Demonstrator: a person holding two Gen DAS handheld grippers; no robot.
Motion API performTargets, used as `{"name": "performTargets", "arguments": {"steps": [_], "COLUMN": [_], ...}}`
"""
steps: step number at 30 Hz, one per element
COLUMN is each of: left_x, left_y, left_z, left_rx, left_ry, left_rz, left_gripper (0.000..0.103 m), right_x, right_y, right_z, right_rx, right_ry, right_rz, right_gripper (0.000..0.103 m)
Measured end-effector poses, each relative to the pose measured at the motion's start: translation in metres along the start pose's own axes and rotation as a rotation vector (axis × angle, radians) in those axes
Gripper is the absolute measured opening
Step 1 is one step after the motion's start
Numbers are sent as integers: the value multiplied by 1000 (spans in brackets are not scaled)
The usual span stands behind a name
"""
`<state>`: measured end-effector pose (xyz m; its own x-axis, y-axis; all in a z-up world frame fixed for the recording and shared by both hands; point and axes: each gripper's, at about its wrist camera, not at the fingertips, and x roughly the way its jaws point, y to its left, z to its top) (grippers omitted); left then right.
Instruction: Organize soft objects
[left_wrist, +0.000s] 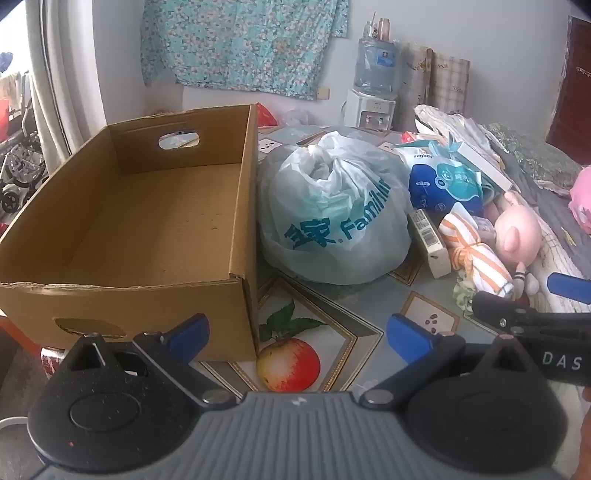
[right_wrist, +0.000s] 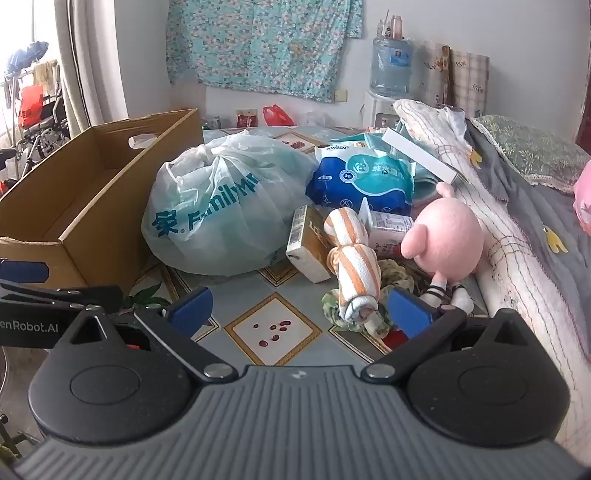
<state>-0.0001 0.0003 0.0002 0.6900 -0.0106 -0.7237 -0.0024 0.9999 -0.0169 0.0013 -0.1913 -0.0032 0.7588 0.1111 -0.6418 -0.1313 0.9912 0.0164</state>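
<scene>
An empty cardboard box stands on the left of the table; it also shows in the right wrist view. Beside it lies a tied plastic bag. To the right are a rolled orange-striped towel, a pink plush toy, a green scrunchie and a blue wipes pack. My left gripper is open and empty near the box's front corner. My right gripper is open and empty, just in front of the towel.
A small carton and a milk carton lie among the soft things. A folded quilt and bedding run along the right. A water dispenser stands at the back. The table has a patterned fruit cover.
</scene>
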Motion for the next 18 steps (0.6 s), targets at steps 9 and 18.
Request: {"name": "performTargets", "arguments": {"steps": [9,18], "left_x": [-10,-4], "left_y": [8,9], "left_z": [6,2], "left_rx": [-1,-20], "left_ry": [-34,-32], "left_rz": [6,9], "left_gripper": [103,103], "right_x": [-4,-4], "right_y": [4,6], "right_z": [4,6], "right_rx": [-5,-15], "right_ry": [-11,-18], "right_rz": [-11,-8], "right_gripper": [102,102]}}
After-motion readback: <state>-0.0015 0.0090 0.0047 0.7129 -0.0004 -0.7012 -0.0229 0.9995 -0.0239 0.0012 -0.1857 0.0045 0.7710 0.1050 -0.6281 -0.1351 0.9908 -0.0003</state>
